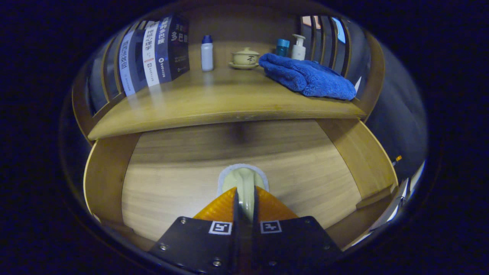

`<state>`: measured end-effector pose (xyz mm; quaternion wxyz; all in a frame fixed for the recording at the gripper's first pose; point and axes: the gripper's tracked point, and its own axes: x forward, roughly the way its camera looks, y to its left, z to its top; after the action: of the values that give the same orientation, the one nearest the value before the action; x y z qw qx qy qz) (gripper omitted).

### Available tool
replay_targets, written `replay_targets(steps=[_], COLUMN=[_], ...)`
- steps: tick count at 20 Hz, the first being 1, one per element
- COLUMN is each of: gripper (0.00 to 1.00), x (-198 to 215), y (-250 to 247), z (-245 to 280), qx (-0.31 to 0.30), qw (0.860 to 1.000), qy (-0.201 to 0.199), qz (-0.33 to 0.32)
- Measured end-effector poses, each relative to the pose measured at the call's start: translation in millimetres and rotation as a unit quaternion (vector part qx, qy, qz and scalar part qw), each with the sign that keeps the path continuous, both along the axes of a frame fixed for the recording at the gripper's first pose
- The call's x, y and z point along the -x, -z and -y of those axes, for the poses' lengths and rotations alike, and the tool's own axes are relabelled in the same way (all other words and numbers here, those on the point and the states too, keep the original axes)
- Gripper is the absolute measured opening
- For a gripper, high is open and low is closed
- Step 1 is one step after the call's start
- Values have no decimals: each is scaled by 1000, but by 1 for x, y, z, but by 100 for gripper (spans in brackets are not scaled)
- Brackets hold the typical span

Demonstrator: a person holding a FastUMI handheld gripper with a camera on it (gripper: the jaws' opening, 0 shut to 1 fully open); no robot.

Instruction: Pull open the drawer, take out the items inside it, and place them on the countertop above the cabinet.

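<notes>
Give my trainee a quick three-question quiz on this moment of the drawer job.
1. True or false: the drawer is open.
2. What is the gripper closed on? A) spoon B) towel C) bottle
3. Which soft thing lies on the countertop beside the cup?

Key: 1 true. 2 A, the pale spoon, above the drawer floor. 3 the blue towel, right of the lidded cup.

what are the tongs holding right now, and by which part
The tongs are shut on a pale spoon over the open drawer, gripping its handle; the bowl end sticks out ahead.
</notes>
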<state>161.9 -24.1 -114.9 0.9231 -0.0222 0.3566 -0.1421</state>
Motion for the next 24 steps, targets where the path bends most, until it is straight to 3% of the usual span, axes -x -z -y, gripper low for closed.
replay_targets(steps=[4,9,15,20,24], gripper=[13,12,13,12,12], x=[-3,23,54,75,54], y=[-50,-111,-194,-253,-287], z=[-14,-18,-28,-32,-47], qx=[-7,1,8,6,-20], qw=[994,978,947,932,930], qy=[-29,-44,-56,-53,-63], qz=[106,203,317,358,360])
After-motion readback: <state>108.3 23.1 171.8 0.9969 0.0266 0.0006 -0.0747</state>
